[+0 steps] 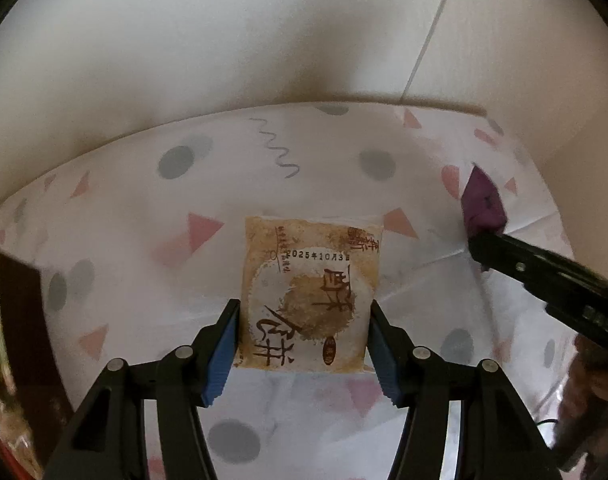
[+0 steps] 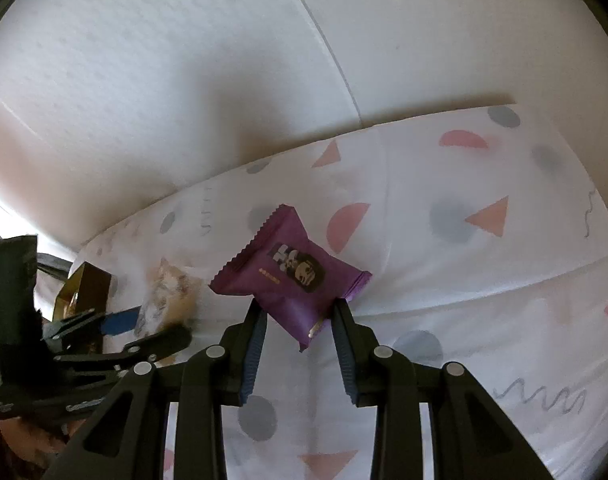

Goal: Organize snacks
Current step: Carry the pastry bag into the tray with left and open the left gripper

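I have the left gripper (image 1: 304, 344) clamped on the tan packet (image 1: 308, 292) mid-frame and the right gripper (image 2: 299, 344) clamped on the purple packet (image 2: 287, 272); next, I judge, both need setting down in order

- Ahead of the left gripper (image 1: 304, 344), past the brown snack packet (image 1: 308, 292) between its fingers, the patterned tablecloth (image 1: 175, 240) lies bare up to the white wall (image 1: 183, 40).
- To its right, the right gripper (image 1: 480, 240) with a purple packet (image 1: 482, 204) blocks that side.
- Left of the right gripper (image 2: 299, 328), the left gripper (image 2: 143, 328) and a gold box (image 2: 83, 284) crowd the way; its right side is bare tablecloth (image 2: 484, 300).
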